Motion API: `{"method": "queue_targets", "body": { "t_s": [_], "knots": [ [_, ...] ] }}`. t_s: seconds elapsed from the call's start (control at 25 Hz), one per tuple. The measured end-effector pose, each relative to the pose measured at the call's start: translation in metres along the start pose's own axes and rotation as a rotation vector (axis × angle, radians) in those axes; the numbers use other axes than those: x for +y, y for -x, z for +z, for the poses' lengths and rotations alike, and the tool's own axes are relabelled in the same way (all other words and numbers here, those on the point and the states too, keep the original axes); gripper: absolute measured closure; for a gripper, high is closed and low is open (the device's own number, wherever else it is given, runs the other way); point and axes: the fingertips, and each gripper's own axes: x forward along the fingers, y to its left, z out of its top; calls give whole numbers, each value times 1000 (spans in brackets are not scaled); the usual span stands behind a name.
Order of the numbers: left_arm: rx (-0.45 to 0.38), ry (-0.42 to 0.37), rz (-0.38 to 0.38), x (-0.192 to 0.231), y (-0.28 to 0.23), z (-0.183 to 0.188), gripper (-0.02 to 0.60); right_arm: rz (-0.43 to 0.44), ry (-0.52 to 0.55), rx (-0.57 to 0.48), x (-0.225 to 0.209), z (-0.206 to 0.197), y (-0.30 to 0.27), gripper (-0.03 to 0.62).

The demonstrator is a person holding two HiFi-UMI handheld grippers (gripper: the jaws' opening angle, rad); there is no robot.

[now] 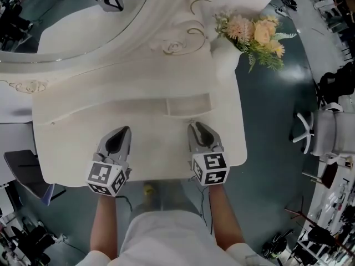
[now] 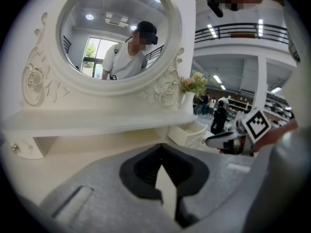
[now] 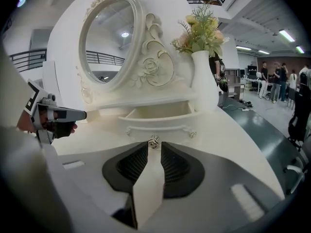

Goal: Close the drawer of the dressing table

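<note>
Drawer (image 3: 160, 111) stands pulled out, top open, under the shelf at the right of the table (image 1: 138, 159); one drawer is open, and one round knob (image 3: 154, 140) sits mid-front on it. Two hand-held grippers are over the table, one in each hand, each bearing one marker cube; the right hand-held gripper (image 3: 153, 150) points straight at the drawer front, its jaws drawn in to a narrow slot, the tips closed on either side of the knob; nothing else is between them. From the head view it lies over the table's front right, its tips at the drawer's front edge. The left hand-held gripper (image 2: 161, 148) is apart from it, over the table's front left; its jaws meet at the tips and hold nothing; bare table shows in the gap behind the tips; whether it touches the table I cannot tell. Behind the drawer, one white vase (image 3: 204, 81) stands at the table's back right corner, just beside the drawer's right end, with one bunch of flowers (image 3: 201, 30) in it; one oval mirror (image 3: 108, 42) in a carved white frame rises behind the shelf, left of the vase.
</note>
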Motion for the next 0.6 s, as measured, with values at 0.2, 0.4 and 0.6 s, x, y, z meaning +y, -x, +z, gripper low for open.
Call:
{"method": "queue_targets", "body": {
  "t_s": [0.2, 0.4, 0.6],
  "knots": [
    [7, 4, -3, 1, -2, -2, 583, 5, 2, 9, 2, 0, -8, 513],
    [9, 8, -5, 3, -5, -2, 583, 5, 0, 8, 2, 0, -9, 513],
    [14, 9, -11, 0, -6, -2, 583, 9, 2, 6, 3, 4, -15, 513]
  ]
}}
